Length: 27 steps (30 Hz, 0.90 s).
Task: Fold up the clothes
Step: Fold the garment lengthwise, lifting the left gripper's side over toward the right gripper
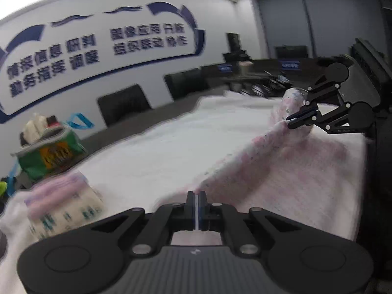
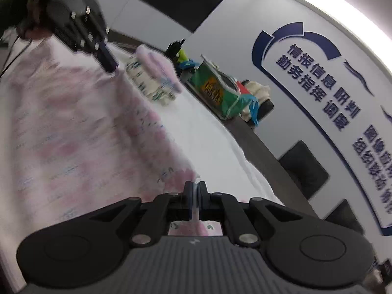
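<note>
both tools, left (image 1: pixel 197 197) and right (image 2: pixel 195 188), were clamped on the cloth's (image 1: pixel 281 171) edge, holding it taut above the counter (image 1: pixel 171 147), likely to fold over.

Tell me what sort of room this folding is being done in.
Probably an office meeting room. A wall sign in large blue Chinese lettering, dark office chairs along a long table, and blue nameplates on the far desks suggest it.
</note>
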### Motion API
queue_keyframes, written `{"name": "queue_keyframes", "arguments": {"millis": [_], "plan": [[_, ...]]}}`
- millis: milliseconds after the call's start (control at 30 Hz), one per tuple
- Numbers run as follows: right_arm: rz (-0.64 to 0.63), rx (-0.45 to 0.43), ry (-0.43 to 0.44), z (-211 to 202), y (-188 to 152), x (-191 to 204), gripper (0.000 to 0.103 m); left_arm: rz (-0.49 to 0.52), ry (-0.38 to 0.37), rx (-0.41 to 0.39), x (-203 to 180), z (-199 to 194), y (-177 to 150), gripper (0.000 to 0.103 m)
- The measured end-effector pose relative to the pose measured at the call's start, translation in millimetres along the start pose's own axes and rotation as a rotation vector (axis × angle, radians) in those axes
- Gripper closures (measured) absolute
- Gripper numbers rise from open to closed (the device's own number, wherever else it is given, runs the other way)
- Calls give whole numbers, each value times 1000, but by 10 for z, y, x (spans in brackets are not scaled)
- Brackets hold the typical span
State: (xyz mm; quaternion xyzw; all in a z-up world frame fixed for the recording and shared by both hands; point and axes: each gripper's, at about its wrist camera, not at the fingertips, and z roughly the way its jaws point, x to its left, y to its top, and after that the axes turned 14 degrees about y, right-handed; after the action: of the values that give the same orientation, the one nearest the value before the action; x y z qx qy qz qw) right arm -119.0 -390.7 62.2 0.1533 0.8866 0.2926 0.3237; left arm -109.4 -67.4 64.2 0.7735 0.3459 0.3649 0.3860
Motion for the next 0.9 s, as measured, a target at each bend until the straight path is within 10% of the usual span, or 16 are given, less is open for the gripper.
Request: {"name": "queue_keyframes", "arguments": {"millis": [167,400,600,700,833,900], "plan": [[76,101,73,-250,-237,499,98,-20,-86,121,-162,-103,-415,94],[209,-198,41,-369,-132,267,56,-76,5,-62,-99,-309,-68,44],[60,-67,141,218,-68,472,61,171,-20,-3,-383,115,-82,47],[38,11,120,446,-51,418,98,198,-31,23,-425,230,-60,48],[52,-93,120,228,8,308,101,223,-1,64,-446,341,-52,92],[55,-98,115,181,-23,313,101,174,21,83,-397,341,-36,98]]}}
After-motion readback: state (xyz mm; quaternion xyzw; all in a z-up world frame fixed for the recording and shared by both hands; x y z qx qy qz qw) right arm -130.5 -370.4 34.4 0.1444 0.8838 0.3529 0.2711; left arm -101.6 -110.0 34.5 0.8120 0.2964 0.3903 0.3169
